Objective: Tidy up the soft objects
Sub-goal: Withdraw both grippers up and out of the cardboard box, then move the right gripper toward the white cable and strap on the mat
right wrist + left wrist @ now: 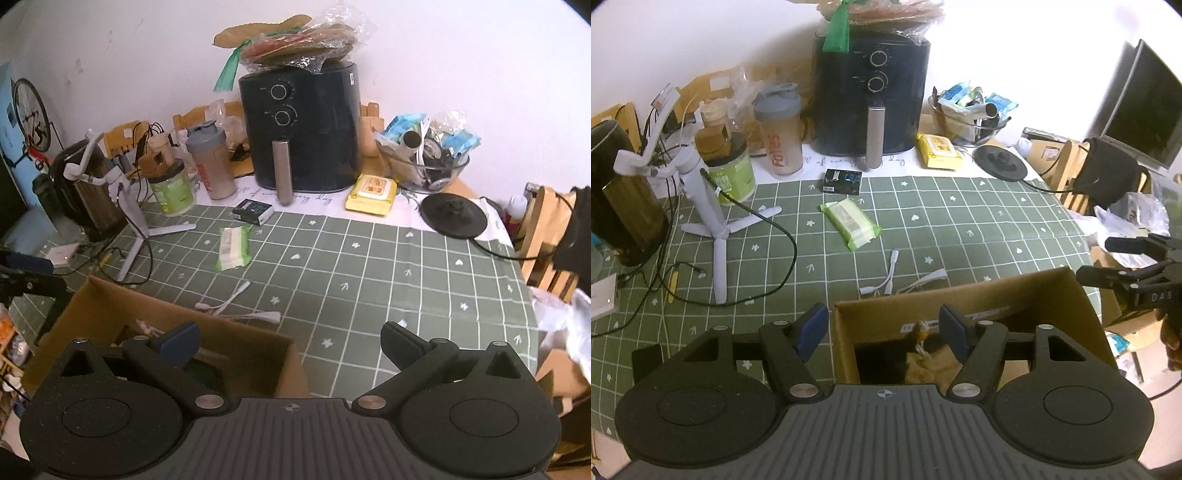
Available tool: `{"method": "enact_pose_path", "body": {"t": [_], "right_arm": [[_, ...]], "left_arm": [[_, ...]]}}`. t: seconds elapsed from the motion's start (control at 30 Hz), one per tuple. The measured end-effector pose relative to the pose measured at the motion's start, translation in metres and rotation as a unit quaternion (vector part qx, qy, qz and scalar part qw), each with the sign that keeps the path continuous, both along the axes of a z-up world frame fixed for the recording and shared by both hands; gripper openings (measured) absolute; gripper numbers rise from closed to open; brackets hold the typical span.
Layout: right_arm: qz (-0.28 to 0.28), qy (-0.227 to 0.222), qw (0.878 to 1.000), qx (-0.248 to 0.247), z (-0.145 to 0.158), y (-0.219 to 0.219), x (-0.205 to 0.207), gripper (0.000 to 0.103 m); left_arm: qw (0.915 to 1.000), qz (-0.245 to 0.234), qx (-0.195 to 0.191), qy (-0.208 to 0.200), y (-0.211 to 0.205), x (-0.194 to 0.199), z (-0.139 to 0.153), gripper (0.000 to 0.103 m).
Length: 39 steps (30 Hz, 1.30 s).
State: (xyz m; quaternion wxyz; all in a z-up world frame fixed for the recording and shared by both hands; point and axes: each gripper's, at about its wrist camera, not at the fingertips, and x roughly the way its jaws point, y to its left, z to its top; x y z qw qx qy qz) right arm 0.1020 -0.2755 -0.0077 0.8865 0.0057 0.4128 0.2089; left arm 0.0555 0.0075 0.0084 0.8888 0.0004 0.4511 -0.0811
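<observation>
A green pack of wipes (pixel 849 221) (pixel 234 247) lies flat on the checked tablecloth, well beyond both grippers. A yellow pack (pixel 938 151) (pixel 373 194) rests by the air fryer. An open cardboard box (pixel 960 295) (pixel 110 306) stands at the table's near edge, with a tan cloth pouch (pixel 923 363) inside it. My left gripper (pixel 882 328) hovers open over the box's left corner, its pads touching nothing. My right gripper (pixel 291 343) is wide open and holds nothing, just right of the box. Each gripper also shows in the other's view: the right gripper (pixel 1108 260), the left gripper (pixel 29 273).
White cables (pixel 905 284) (pixel 240 306) lie just behind the box. At the back stand a black air fryer (pixel 871 99), a shaker bottle (pixel 781 136), a white tripod (pixel 705 206), a kettle base (pixel 1001 160) and a glass bowl (pixel 432 170) of clutter. Chairs line the right side.
</observation>
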Motion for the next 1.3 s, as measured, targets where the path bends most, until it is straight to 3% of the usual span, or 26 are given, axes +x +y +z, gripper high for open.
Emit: {"method": "enact_pose_path", "body": {"t": [0.5, 0.87, 1.3], "right_arm": [[0.015, 0.007, 1.000, -0.017, -0.012, 0.003, 0.052, 0.103], [0.113, 0.047, 0.992, -0.031, -0.033, 0.024, 0.096, 0.103], [0.240, 0.075, 0.968, -0.024, -0.062, 0.073, 0.142, 0.103]], "left_arm": [[0.9999, -0.003, 0.012, 0.002, 0.017, 0.028, -0.011, 0.066], [0.9995, 0.005, 0.021, -0.024, 0.031, 0.039, -0.016, 0.080], [0.9989, 0.015, 0.034, -0.028, 0.041, 0.038, -0.018, 0.080]]}}
